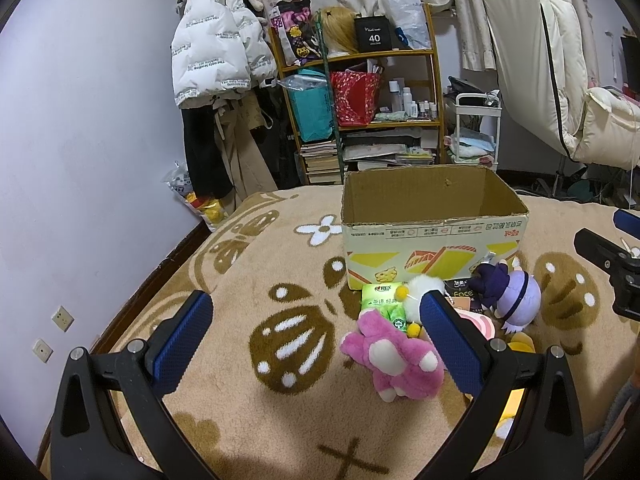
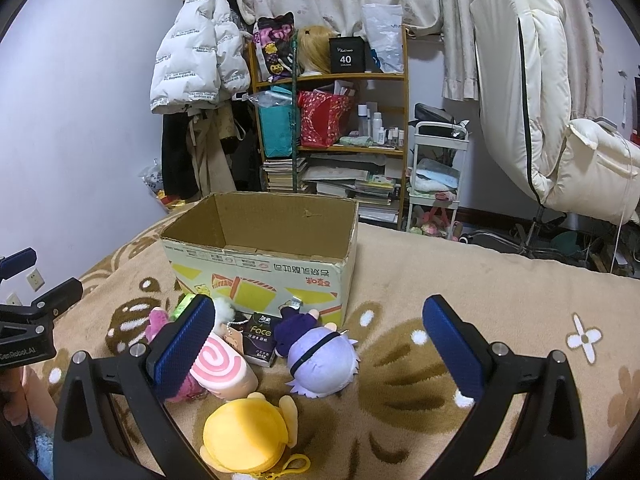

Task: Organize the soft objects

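An open cardboard box stands on the brown patterned blanket; it also shows in the right wrist view. In front of it lie soft things: a pink plush, a purple-haired doll, a pink swirl roll plush, a yellow plush, a white pompom, a green tissue pack and a black Face pack. My left gripper is open and empty above the blanket, left of the pink plush. My right gripper is open and empty over the purple doll.
A wooden shelf with books, bags and bottles stands behind the bed, with coats hung on its left. A white cart and a cream quilt are at the right. The wall borders the bed's left side.
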`<action>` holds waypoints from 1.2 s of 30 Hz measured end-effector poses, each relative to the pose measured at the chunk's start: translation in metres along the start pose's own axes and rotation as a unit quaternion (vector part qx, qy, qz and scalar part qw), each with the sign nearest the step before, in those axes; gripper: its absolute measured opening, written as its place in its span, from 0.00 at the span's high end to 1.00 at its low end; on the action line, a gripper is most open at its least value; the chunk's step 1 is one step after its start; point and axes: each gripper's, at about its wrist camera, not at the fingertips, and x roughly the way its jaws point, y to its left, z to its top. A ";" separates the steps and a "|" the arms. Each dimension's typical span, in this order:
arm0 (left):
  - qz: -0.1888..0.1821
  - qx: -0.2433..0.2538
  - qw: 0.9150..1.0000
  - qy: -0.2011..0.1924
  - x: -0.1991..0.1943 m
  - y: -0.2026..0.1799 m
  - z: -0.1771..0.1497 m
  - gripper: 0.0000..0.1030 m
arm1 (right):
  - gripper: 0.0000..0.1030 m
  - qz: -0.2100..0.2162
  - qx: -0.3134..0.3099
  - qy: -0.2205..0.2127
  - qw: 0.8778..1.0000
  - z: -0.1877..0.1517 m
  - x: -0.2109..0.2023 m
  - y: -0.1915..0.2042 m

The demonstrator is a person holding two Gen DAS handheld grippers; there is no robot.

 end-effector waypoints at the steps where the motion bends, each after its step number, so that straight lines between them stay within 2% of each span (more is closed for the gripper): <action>1: -0.002 0.001 1.000 0.000 0.000 0.000 0.001 0.01 | 0.00 0.000 0.001 0.000 1.000 0.000 0.000 0.000; 8: -0.012 -0.006 1.000 0.011 0.001 0.003 0.005 0.01 | 0.00 0.002 0.004 0.004 1.000 -0.001 0.003 0.000; 19: -0.020 0.013 0.999 0.026 0.016 -0.011 0.017 0.01 | 0.00 0.011 0.012 0.005 1.000 0.001 0.014 0.000; 26: -0.028 -0.001 0.996 0.085 0.047 -0.012 0.013 0.01 | 0.00 0.020 0.019 0.024 0.999 0.000 0.032 -0.003; 31: -0.030 -0.003 0.993 0.112 0.067 -0.014 0.009 0.01 | 0.00 0.018 0.024 0.048 0.998 -0.002 0.053 -0.005; 36: -0.048 0.000 0.988 0.145 0.087 -0.019 0.005 0.01 | 0.00 0.018 0.035 0.070 0.997 -0.006 0.073 -0.008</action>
